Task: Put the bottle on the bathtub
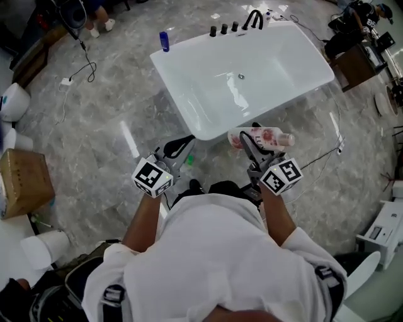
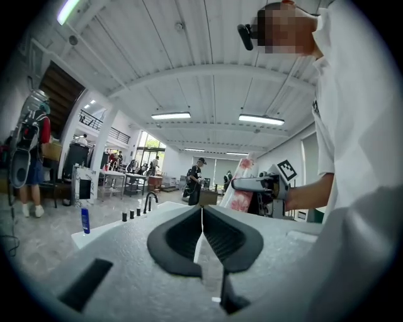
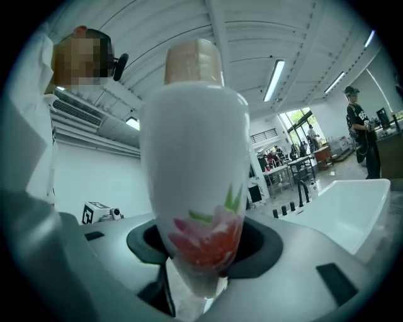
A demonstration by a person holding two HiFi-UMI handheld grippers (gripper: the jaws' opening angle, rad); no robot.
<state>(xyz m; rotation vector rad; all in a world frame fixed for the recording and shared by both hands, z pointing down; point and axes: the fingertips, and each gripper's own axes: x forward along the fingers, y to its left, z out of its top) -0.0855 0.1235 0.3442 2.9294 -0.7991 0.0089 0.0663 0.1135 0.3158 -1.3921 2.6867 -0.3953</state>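
Note:
A white bottle [image 1: 263, 137] with a pink flower print and a tan cap lies sideways in the air just off the near rim of the white bathtub [image 1: 169, 80]. My right gripper [image 1: 249, 143] is shut on its lower part. In the right gripper view the bottle [image 3: 195, 170] fills the middle, with the bathtub [image 3: 352, 207] to the right. My left gripper [image 1: 181, 147] hangs beside the tub's near corner, shut and empty. In the left gripper view its jaws [image 2: 201, 217] meet, with the bottle [image 2: 242, 186] ahead on the right.
A small blue bottle [image 1: 164, 41] stands on the tub's far left corner, and a black faucet [image 1: 253, 19] with knobs is on the far rim. A cardboard box [image 1: 22, 182] and white buckets [image 1: 14, 100] lie left. Cables cross the marble floor; white fixtures [image 1: 381, 233] stand right.

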